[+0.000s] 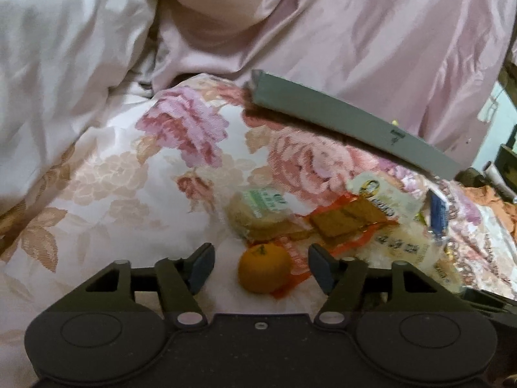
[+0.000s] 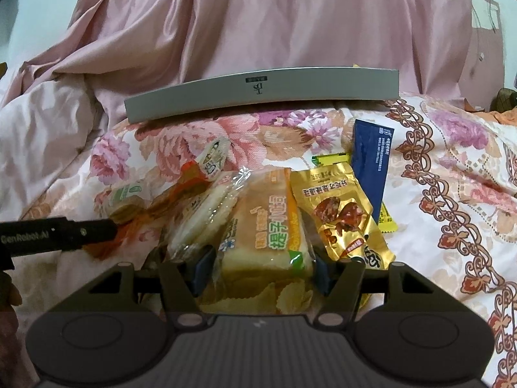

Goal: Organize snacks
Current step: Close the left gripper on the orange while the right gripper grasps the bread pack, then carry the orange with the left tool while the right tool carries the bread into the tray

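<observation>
A small orange [image 1: 264, 270] lies on the flowered bedspread [image 1: 129, 177], partly on an orange wrapper [image 1: 349, 223]. My left gripper [image 1: 261, 268] straddles the fruit, open, with a gap at each pad. In the right wrist view a packet of sliced bread [image 2: 265, 226] sits between the pads of my right gripper [image 2: 261, 271], which presses it on both sides. Around it lie a clear rice-cracker packet [image 2: 200, 216], a gold packet [image 2: 342, 213], a dark blue packet [image 2: 371, 161] and a round cake with a green label [image 1: 258, 210].
A flat grey box [image 2: 258, 93] lies across the bed behind the snack pile, against rumpled pink bedding [image 2: 290, 26]. A white quilt [image 1: 64, 64] is heaped at the left. The black body of the left tool [image 2: 58, 236] reaches in from the left edge.
</observation>
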`<state>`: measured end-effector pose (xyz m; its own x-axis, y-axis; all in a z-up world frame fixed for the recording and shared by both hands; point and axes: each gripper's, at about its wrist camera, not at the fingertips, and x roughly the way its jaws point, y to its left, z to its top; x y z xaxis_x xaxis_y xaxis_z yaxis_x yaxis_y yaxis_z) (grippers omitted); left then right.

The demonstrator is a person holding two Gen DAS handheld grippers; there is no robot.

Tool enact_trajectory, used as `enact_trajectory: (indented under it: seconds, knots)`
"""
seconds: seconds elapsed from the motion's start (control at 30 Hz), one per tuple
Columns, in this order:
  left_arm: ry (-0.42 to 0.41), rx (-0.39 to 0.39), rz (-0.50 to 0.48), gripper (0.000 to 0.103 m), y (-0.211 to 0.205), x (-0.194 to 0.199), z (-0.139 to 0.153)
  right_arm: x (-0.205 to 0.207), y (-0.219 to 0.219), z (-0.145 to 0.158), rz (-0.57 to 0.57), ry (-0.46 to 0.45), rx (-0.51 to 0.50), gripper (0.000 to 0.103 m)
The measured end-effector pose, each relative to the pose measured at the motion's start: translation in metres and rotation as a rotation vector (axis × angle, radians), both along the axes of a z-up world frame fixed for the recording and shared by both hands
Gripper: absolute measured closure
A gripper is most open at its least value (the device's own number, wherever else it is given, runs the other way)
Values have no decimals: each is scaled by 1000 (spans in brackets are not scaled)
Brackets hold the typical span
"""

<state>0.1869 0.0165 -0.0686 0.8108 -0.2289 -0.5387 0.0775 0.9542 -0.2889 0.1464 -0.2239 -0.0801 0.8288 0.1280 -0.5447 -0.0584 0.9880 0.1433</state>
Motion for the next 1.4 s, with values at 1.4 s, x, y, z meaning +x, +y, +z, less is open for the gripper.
enact_trajectory:
  seconds: [1.4]
  knots:
    - [-141, 27, -137, 66, -66, -29, 41, -12, 6, 16, 30, -75, -47, 49]
